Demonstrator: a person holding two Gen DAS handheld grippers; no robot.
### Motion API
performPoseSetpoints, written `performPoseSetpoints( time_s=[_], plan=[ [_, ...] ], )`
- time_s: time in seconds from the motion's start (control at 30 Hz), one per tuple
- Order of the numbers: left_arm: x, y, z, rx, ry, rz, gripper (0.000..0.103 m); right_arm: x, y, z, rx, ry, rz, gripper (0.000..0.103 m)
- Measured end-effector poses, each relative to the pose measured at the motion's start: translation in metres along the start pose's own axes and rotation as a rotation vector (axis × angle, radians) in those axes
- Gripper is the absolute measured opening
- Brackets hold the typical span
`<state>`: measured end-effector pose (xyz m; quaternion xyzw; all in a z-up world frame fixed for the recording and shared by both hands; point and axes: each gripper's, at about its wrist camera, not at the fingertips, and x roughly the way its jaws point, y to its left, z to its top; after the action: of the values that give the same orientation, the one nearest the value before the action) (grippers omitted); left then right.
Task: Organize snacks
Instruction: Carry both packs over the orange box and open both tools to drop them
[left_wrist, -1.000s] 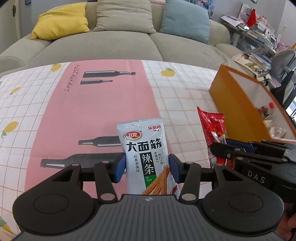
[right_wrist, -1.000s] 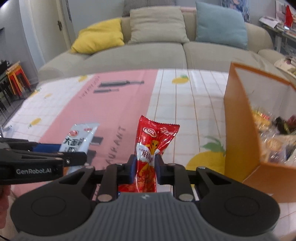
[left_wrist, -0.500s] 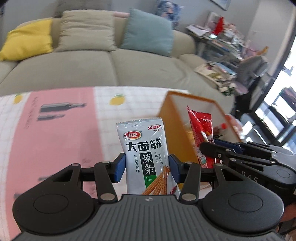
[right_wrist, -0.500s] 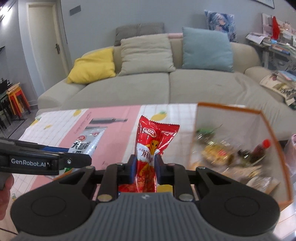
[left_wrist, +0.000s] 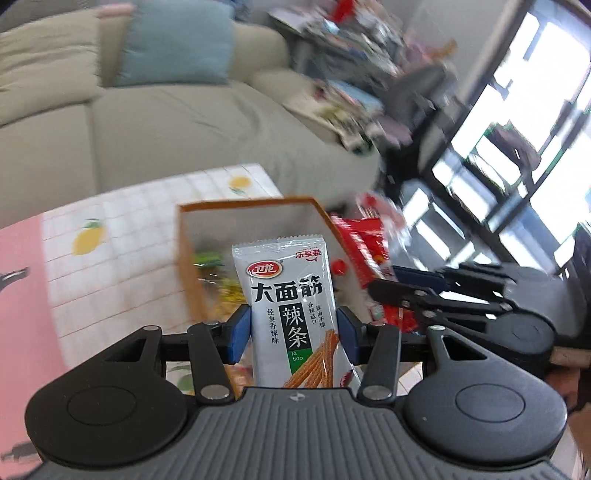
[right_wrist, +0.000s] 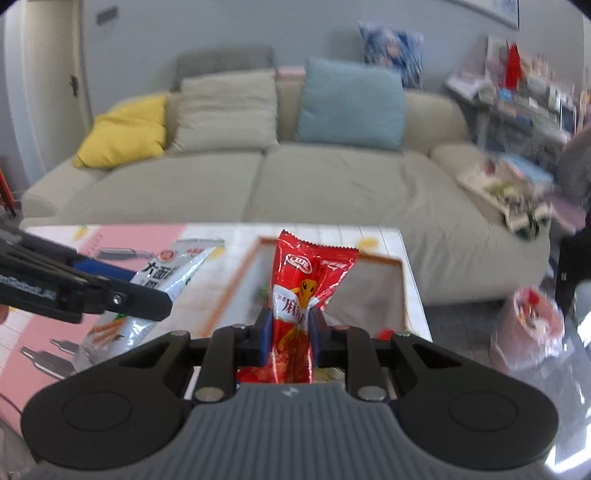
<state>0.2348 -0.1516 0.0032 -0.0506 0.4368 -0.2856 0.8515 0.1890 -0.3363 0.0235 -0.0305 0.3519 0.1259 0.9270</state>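
1. Right wrist view: my right hand-held gripper is clamped on the red snack packet, upright, above the orange box opening just ahead
2. My left hand-held gripper pinches the grey snack packet, box beyond, right nearer
3. Box contents are blurred

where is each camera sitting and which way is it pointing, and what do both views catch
Left wrist: sits on the left gripper, looking along its jaws, shut on the silver snack packet, toward the orange box and the window; the right gripper shows at right.
Right wrist: sits on the right gripper, jaws shut on the red snack packet, facing the sofa across the box; the left gripper enters from the left.
Shared: both packets, the box, the sofa, the patterned tablecloth.
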Motion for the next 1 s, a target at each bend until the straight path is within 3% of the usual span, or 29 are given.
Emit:
performPoseSetpoints(
  time_s=[0.17, 0.33, 0.47, 0.7, 1.0],
  plan=[
    [0.060, -0.010, 0.013, 0.063, 0.120, 0.012, 0.056, 0.038, -0.038, -0.005, 0.019, 0.110, -0.017, 0.019],
    [0.102, -0.002, 0.022, 0.092, 0.185, 0.065, 0.056, 0.072, -0.044, -0.009, -0.036, 0.159, -0.020, 0.019],
    [0.118, 0.014, 0.035, 0.105, 0.205, 0.110, 0.056, 0.098, -0.046, -0.005, -0.092, 0.176, 0.016, 0.019],
    [0.145, 0.021, 0.055, 0.159, 0.230, 0.184, 0.057, 0.143, -0.049, 0.006, -0.140, 0.243, -0.006, 0.020],
    [0.166, 0.023, 0.052, 0.184, 0.286, 0.209, 0.058, 0.169, -0.046, 0.001, -0.204, 0.306, 0.007, 0.026]
  ],
)
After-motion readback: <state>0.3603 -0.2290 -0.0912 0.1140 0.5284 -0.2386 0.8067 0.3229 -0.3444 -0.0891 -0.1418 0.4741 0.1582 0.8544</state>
